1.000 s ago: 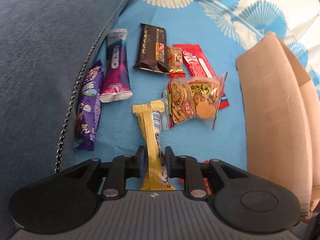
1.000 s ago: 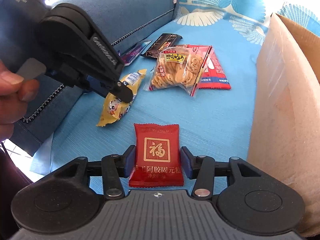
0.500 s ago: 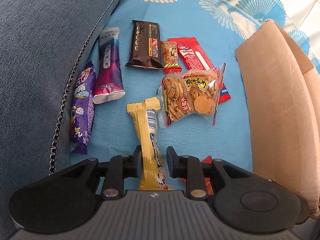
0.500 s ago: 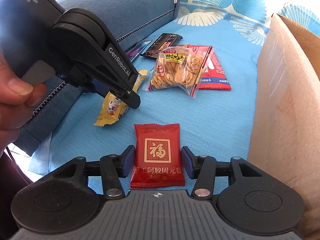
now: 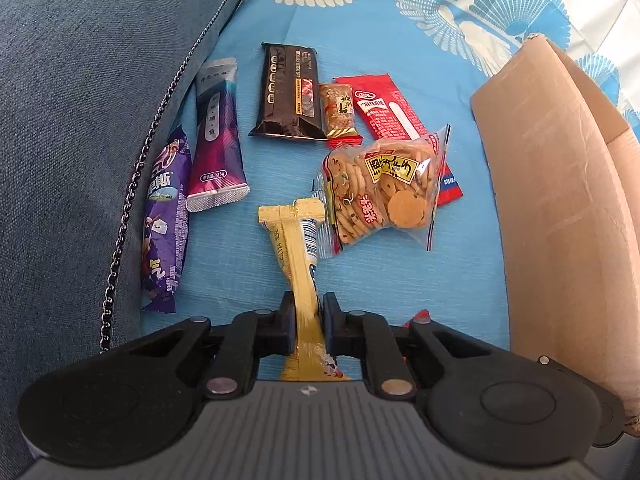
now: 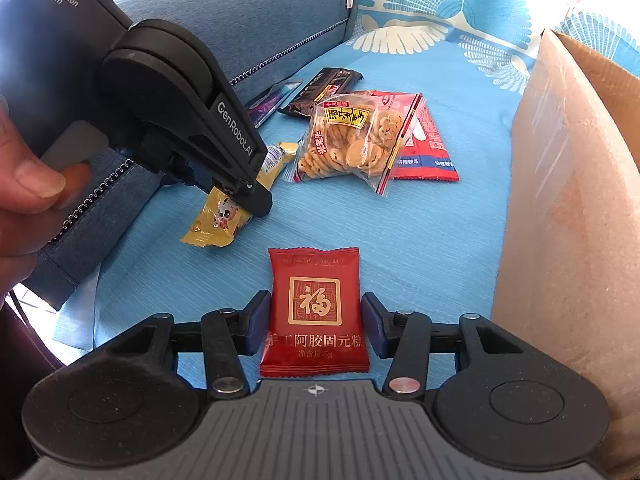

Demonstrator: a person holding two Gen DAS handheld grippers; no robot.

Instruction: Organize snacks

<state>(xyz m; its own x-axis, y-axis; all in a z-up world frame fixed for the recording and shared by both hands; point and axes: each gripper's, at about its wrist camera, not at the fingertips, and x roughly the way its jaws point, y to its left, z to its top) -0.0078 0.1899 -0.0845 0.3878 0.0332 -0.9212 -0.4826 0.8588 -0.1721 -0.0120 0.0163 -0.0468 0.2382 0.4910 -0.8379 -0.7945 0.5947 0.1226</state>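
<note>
A: Where's the yellow bar (image 5: 298, 258)?

B: On the blue sheet (image 5: 400, 280), lying lengthwise toward the camera, its far end touching the cookie bag (image 5: 384, 184). The left tool (image 5: 307, 320) is closed on its near half, pads pinching the wrapper from both sides.

A: How will it handle?

B: Light, I'd say, with a slick, crinkly wrapper. A mid-body pinch suits it; the far end may droop when raised.

A: And the right side?

B: The right tool (image 6: 316, 326) is open, fingers either side of the red pouch (image 6: 315, 312) without touching it. The pouch looks flat and soft, best taken across its width.

A: Poses?

B: Both tools sit low and point along the sheet. The box (image 6: 576, 216) stands near the sheet's right edge, just beside the pouch.
</note>
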